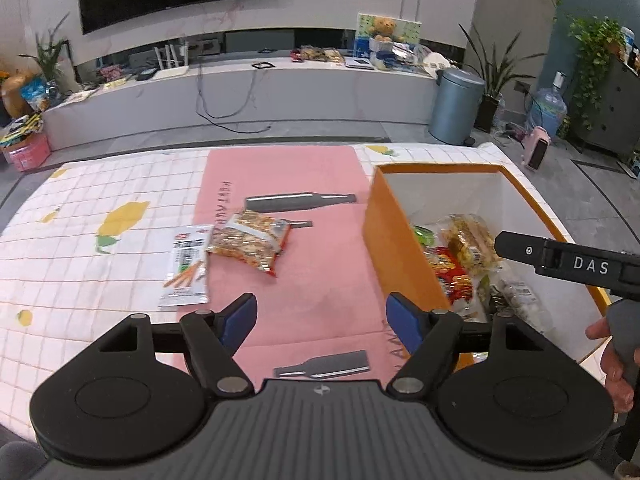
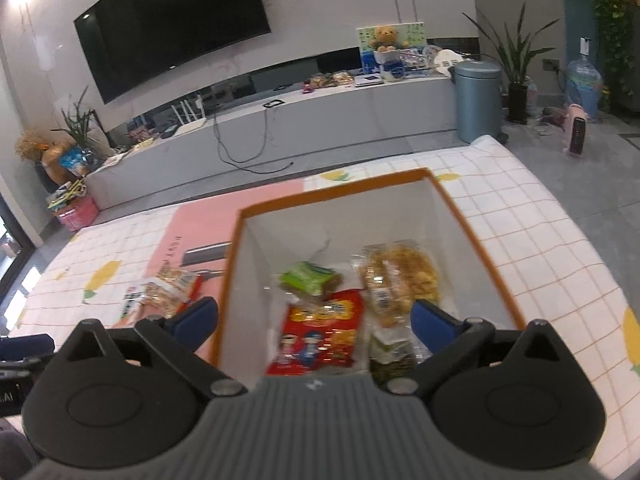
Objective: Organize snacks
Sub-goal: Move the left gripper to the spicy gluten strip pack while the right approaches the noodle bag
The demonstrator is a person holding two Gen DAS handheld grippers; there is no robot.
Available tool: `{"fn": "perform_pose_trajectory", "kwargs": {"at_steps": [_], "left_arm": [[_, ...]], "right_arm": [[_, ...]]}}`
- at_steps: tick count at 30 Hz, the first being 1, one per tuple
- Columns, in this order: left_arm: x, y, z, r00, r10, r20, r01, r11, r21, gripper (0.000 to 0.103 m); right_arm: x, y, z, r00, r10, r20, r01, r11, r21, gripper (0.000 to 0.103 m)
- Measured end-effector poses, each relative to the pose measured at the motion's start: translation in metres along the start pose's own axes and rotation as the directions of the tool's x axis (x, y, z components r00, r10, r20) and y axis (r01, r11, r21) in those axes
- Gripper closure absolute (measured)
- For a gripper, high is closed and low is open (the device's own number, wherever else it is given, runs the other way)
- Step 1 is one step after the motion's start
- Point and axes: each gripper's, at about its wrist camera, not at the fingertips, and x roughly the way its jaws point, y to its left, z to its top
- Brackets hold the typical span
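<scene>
An orange box (image 1: pixel 394 256) with white inner walls stands on the right of the pink mat (image 1: pixel 304 168) and holds several snack packs: a red pack (image 2: pixel 320 330), a green pack (image 2: pixel 308 278), a clear pack of yellow snacks (image 2: pixel 396 276). On the mat to its left lie an orange nut pack (image 1: pixel 250 240) and a white stick-snack pack (image 1: pixel 186 268). My left gripper (image 1: pixel 321 316) is open and empty above the mat, nearer than those two packs. My right gripper (image 2: pixel 316 318) is open and empty above the box; it shows in the left wrist view (image 1: pixel 560 256).
The table has a white checked cloth (image 1: pixel 100 216) with yellow fruit prints. Grey bottle shapes (image 1: pixel 296 202) are printed on the mat. Beyond the table are a TV bench, a grey bin (image 1: pixel 456 106), plants and a water jug.
</scene>
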Motion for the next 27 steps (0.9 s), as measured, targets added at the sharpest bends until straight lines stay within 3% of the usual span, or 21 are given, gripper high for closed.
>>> {"fn": "perform_pose_trajectory", "kwargs": {"at_steps": [10,15,20,23,27], "left_arm": [[-0.019,0.06,-0.013,0.999,0.037,0.019,-0.034,0.994,-0.103,0.016],[-0.021,0.087,-0.021,0.999,0.025,0.04,-0.018,0.988,-0.154,0.016],[-0.01,0.11,-0.028,0.999,0.026,0.035,-0.019,0.981,-0.192,0.016],[0.003,0.122,-0.031,0.998,0.016,0.056,-0.005,0.98,-0.197,0.016],[0.028,0.126,-0.039,0.996,0.01,0.093,0.0,0.994,-0.106,0.016]], "right_arm": [[-0.009,0.052,-0.002,0.997,0.075,0.037,-0.07,0.99,-0.121,0.003],[-0.007,0.075,-0.003,0.991,0.104,0.086,-0.099,0.993,-0.065,0.003],[0.005,0.106,-0.011,0.985,0.118,0.122,-0.108,0.99,-0.088,0.003],[0.009,0.124,-0.019,0.97,0.134,0.202,-0.114,0.988,-0.107,0.003],[0.016,0.144,-0.032,0.934,0.129,0.333,-0.1,0.99,-0.104,0.003]]}}
